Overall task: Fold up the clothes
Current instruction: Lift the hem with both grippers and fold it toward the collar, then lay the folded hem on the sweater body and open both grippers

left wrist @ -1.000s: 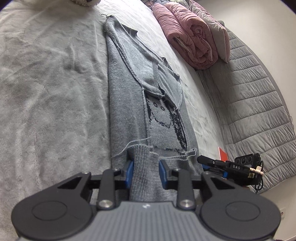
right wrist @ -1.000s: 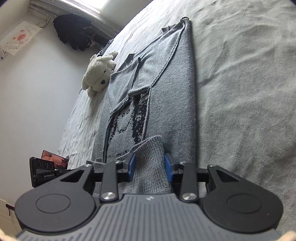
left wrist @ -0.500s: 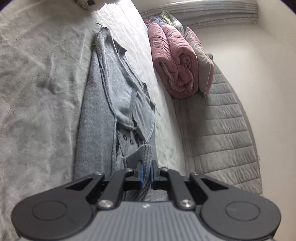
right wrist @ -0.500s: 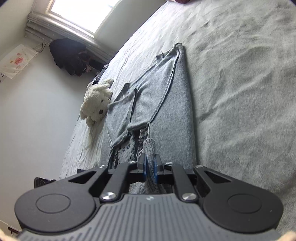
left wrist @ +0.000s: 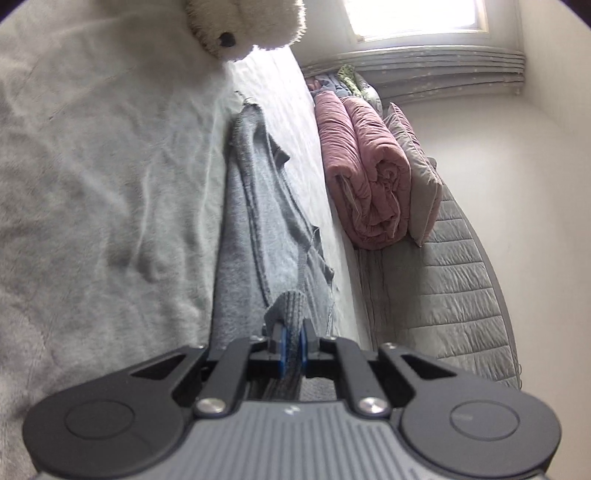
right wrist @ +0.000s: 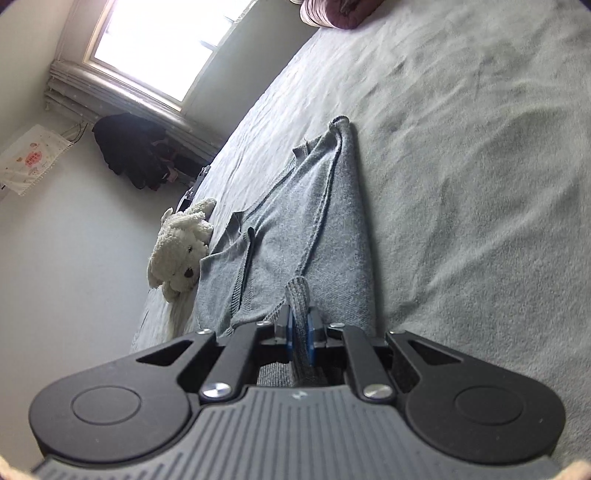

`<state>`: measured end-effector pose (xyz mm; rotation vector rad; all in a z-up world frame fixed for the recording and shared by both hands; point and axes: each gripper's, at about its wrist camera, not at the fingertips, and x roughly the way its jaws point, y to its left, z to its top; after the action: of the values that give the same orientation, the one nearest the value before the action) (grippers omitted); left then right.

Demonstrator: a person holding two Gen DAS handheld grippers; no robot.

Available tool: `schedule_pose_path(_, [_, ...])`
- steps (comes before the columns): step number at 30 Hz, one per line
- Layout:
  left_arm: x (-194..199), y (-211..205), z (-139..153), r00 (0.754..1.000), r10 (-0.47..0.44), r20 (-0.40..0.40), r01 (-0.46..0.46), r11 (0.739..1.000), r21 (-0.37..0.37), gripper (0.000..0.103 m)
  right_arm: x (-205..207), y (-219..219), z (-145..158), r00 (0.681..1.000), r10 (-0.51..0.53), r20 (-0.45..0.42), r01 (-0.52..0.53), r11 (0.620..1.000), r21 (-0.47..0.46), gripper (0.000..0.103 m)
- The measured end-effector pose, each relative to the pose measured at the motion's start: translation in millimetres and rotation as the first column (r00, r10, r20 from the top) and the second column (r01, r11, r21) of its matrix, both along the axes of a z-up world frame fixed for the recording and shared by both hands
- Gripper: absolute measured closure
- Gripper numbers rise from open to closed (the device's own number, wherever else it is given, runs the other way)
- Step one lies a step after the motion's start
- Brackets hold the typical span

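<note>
left gripper [left wrist: 292,341]: I see its blue pads pressed together on a ribbed fold of the grey sweater [left wrist: 258,236], pinching the hem edge; the fold bunches up just past the fingertips.
right gripper [right wrist: 300,338]: same here, pads clamped on another ribbed bit of the sweater [right wrist: 295,236] hem, cloth standing up between the 2 fingers.
sweater: lies lengthwise on the bed [left wrist: 92,184], folded into a narrow strip that runs away from both grippers; the near end is lifted at the 2 pinch points, the far end rests flat on the cover. From the right wrist I see the seams and a folded-in flap on top.
plush toy [right wrist: 181,251]: white, on the bed right beside the sweater's edge on the wall side; it looks to be touching the flap, but I cannot tell for sure. In the left wrist view it [left wrist: 243,26] sits beyond the sweater's far end.
pink quilt [left wrist: 365,177]: rolled, on the bed on the other side of the sweater, apart from it, with a grey pillow [left wrist: 421,184] leaning on it.
window [right wrist: 155,48]: beyond the sweater's far end.
dark clothing heap [right wrist: 133,151]: under the window, well apart from the sweater.
</note>
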<state>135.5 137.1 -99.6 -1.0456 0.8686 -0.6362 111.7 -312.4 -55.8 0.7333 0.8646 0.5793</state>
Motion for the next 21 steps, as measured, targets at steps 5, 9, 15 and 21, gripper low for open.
schedule_pose_path(5, [3.4,-9.4,-1.8,0.999,0.026,0.019,-0.028,0.987,0.158,0.095,-3.4,5.6,1.9,0.999,-0.003,0.051,0.008,0.995,-0.103,0.092])
schedule_pose_path(9, [-2.2,-8.9,9.6,0.999,0.028,0.046,-0.037,0.98,0.195,0.086,-13.1,13.3,10.2,0.995,0.009,0.101,0.01,0.983,-0.185,0.086])
schedule_pose_path(15, [-28.7,3.9,39.9,0.995,0.018,0.101,-0.042,0.971,0.236,0.072,-33.1,13.0,40.1,0.981,0.031,0.193,0.01,0.977,-0.212,0.085])
schedule_pose_path(21, [-60.2,0.1,66.1,0.977,-0.093,0.193,0.031,0.954,0.3,0.075,-55.3,26.6,58.2,0.968,0.094,0.233,-0.027,0.961,-0.276,0.085])
